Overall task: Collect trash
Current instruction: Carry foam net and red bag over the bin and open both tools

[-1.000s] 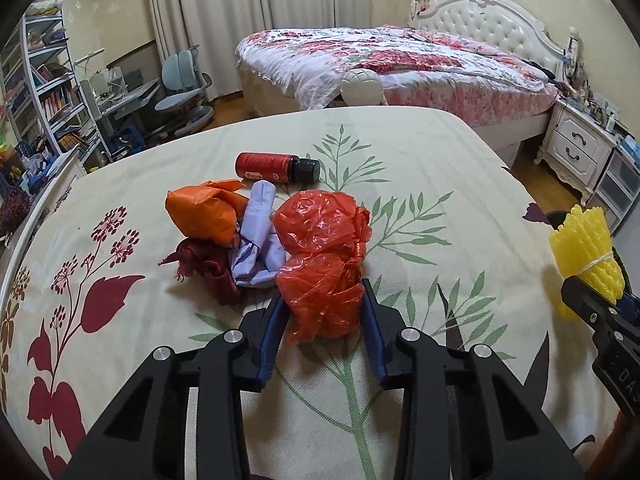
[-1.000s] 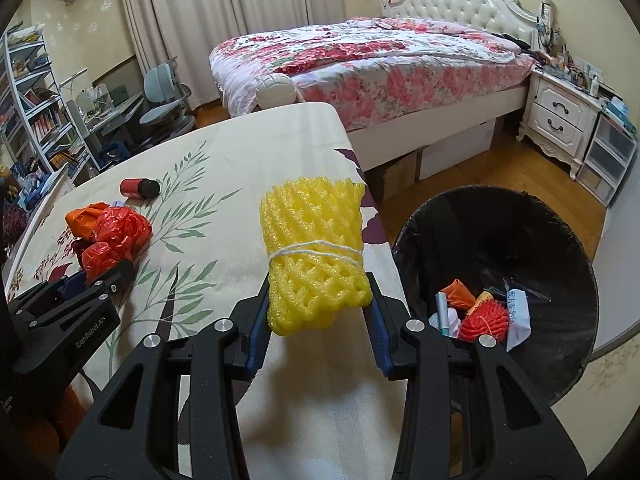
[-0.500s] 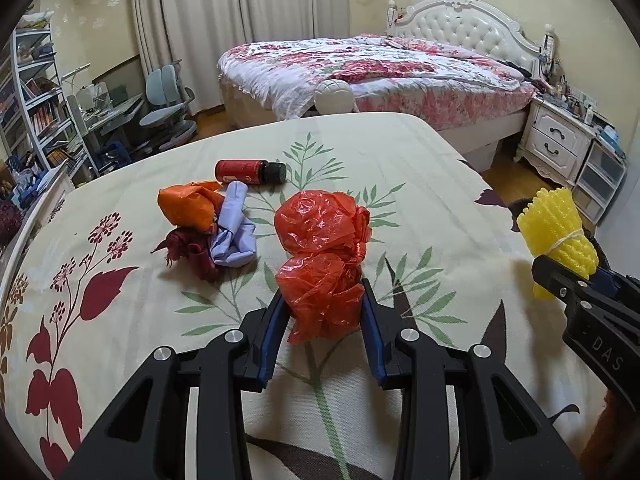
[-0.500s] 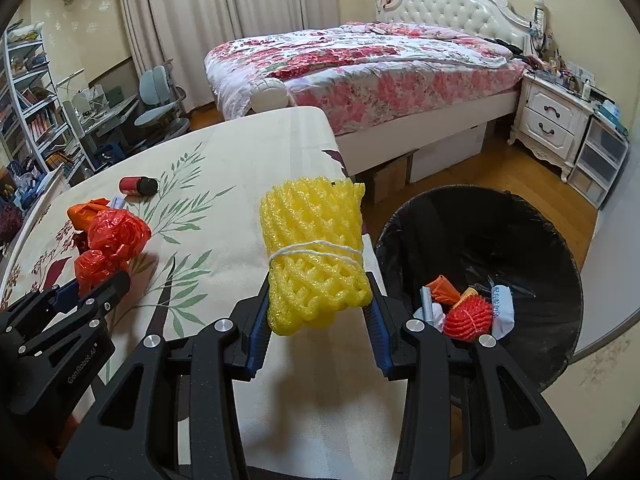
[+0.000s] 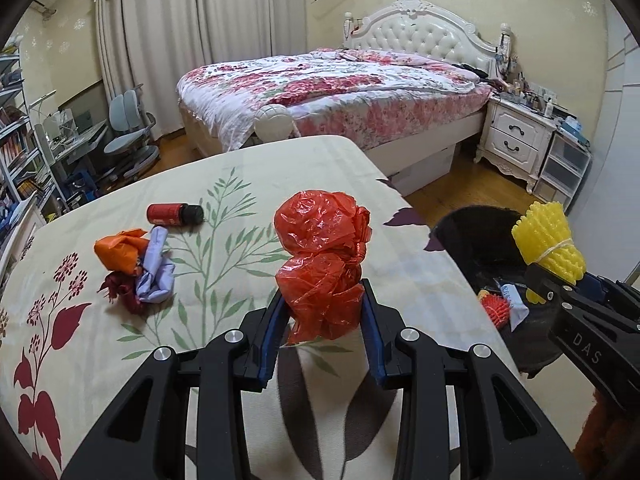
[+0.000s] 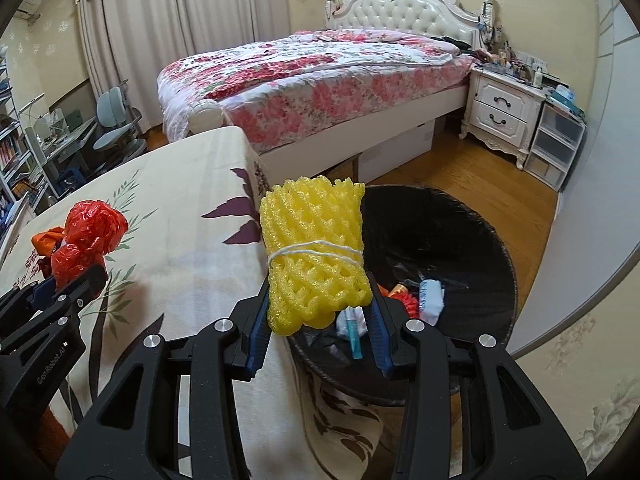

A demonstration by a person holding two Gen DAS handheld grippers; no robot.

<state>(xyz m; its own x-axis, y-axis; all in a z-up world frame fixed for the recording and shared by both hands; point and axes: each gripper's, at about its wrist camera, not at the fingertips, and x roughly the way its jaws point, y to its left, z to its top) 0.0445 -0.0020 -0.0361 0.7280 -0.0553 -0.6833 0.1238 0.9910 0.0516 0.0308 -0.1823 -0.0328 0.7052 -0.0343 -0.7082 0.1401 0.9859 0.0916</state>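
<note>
You had the right gripper (image 6: 318, 312) clamped on the yellow foam-net bundle (image 6: 314, 252) at frame centre, over the black round bin's rim (image 6: 496, 240), seemingly for dropping, while the left gripper (image 5: 322, 326) gripped the crumpled red plastic bag (image 5: 322, 264).

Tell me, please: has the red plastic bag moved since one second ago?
Yes. The red plastic bag, then beside the orange wrapper, is now lifted away rightward, toward the black bin.
</note>
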